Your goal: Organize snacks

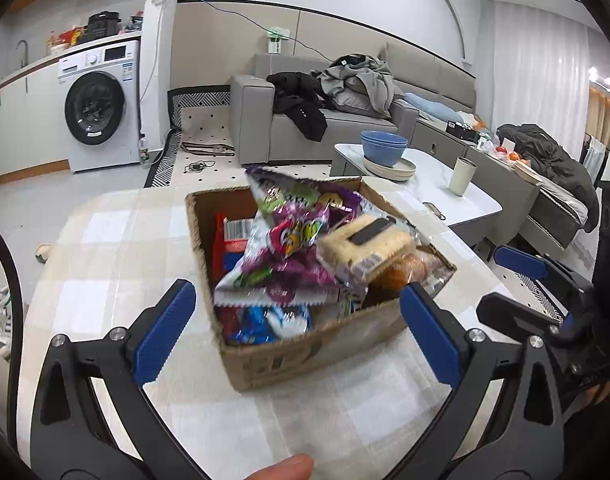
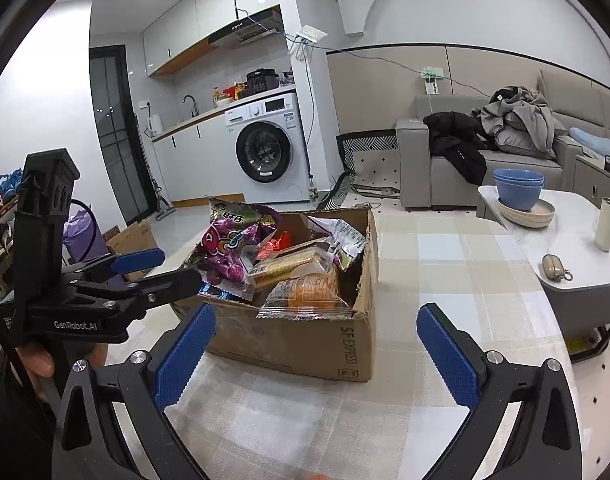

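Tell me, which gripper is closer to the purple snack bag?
Left. The left gripper is open at the box's edge, its fingers almost at the purple bag. The right gripper is open too, back from the box over the table.

Both wrist views close, angled down, sharing cardboard box point(image 1: 305, 360) (opposite sides)

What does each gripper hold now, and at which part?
Nothing. The left gripper and the right gripper both stand open and empty before the cardboard box of snacks.
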Tool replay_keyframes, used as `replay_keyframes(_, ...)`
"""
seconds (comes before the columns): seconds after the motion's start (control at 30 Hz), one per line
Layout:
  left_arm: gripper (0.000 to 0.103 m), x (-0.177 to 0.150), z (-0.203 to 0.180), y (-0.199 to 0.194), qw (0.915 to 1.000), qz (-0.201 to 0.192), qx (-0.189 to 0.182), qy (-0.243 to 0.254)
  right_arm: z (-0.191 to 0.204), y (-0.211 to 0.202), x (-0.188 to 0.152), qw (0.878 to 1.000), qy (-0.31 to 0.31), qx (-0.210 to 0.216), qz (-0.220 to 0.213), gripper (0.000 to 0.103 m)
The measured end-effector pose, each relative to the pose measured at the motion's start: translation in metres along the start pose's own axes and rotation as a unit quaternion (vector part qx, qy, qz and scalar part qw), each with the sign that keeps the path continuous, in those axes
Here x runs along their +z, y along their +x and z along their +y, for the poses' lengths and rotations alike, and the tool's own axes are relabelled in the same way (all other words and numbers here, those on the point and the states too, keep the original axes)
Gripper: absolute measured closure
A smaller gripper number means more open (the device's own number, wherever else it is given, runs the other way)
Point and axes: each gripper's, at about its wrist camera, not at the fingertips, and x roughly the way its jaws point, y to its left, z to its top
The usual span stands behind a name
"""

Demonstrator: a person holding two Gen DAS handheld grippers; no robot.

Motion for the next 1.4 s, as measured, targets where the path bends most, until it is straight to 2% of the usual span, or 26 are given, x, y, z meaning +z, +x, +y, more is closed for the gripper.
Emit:
replay_keyframes(0.27, 0.001, -0.041, 0.008, -0.043, 0.9995, -0.029, 0.012, -0.001, 0.003, -0.002, -0.014, 1.000, 0.010, 0.017, -0.015, 0.000)
replay_keyframes(0.53, 0.001, -0.065, 0.017, -0.060, 0.9982, -0.053, 0.025, -0.005, 0.003, -0.005, -0.031, 1.000, 0.004, -0.001, -0.029, 0.000)
replay_keyframes(0.8, 0.001, -0.077, 0.019, -0.062, 0.9968, -0.069, 0.041, 0.011, 0.003, -0.015, -0.043, 0.998, 0.003, 0.017, -0.052, 0.000)
replay_keyframes(1.0, 0.001, -0.089, 0.020, -0.058, 0.9950, -0.086, 0.051, 0.003, 0.008, -0.015, -0.047, 0.998, -0.012, 0.010, -0.056, 0.000)
replay_keyframes(1.4, 0.001, -0.096, 0.020, -0.052, 0.9950, -0.081, 0.058, 0.006, 0.014, -0.024, -0.050, 0.997, -0.031, 0.004, -0.074, 0.000)
